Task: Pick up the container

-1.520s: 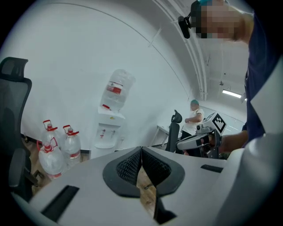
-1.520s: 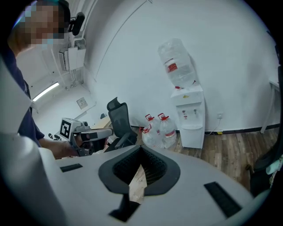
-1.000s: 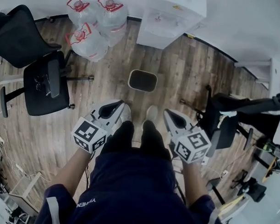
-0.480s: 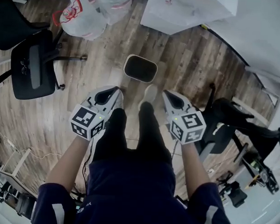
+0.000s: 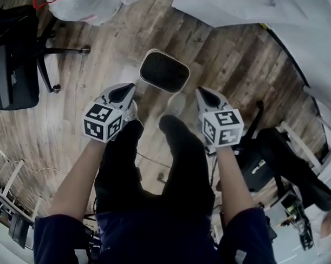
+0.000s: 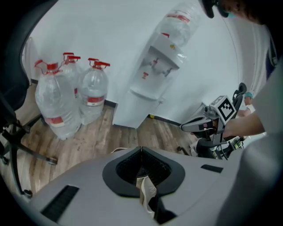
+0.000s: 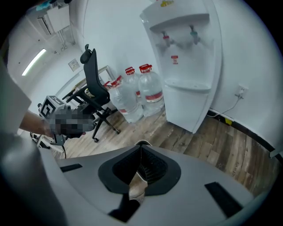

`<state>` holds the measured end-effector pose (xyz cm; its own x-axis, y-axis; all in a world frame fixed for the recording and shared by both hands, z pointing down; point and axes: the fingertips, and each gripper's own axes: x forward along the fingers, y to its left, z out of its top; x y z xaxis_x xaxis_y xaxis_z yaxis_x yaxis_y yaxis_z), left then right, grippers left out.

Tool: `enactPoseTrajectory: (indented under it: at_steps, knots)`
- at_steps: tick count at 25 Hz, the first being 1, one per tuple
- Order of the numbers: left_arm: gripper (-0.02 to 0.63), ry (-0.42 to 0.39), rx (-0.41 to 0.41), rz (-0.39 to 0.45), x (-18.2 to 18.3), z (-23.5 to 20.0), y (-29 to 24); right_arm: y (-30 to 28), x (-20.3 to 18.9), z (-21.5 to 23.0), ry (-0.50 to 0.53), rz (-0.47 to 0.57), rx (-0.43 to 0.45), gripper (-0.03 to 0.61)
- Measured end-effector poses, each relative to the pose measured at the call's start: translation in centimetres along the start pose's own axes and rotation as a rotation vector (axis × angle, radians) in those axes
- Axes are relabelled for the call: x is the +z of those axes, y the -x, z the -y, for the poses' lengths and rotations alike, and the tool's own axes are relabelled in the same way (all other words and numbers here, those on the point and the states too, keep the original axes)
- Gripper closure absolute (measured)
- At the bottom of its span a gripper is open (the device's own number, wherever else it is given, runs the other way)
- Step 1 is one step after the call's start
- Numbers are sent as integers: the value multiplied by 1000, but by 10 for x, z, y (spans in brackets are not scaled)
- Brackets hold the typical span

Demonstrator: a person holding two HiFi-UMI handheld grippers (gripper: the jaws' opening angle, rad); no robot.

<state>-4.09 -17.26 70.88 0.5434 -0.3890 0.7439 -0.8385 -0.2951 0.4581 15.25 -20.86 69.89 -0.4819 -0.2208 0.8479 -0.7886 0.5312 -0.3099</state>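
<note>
The container [image 5: 164, 71], a dark rounded-rectangle bin with a pale rim, stands on the wooden floor in the head view, just ahead of the person's shoes. My left gripper [image 5: 127, 89] points at its near left corner, a short way off and not touching. At its near right my right gripper [image 5: 203, 92] is also apart from it. Both grippers are shut with nothing between the jaws. In the left gripper view the shut jaws [image 6: 140, 150] hide the bin except a pale sliver. The right gripper view [image 7: 140, 145] shows the same.
A white water dispenser [image 7: 190, 57] stands against the wall beyond the bin. Several large water bottles [image 6: 59, 101] stand left of it. A black office chair [image 5: 13, 58] is at the left, and another dark chair [image 5: 273, 159] at the right. Cables run over the floor near the person's feet.
The person has stepped and leaned toward the bin. It now lies closer to both gripper tips, which have moved forward on either side. The jaws stayed shut.
</note>
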Motion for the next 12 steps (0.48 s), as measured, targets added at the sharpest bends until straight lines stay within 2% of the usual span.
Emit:
enactPoseTrajectory:
  at_steps: [4, 7, 12]
  knots:
    - [583, 39, 30, -51, -40, -39, -65, -68, -37, 31, 20, -62, -6, 560]
    - [544, 73, 44, -84, -69, -65, -105, -115, -61, 51, 77, -111, -25, 558]
    - [458, 115, 69, -185, -130, -101, -161, -188, -101, 88, 144, -189, -67, 467]
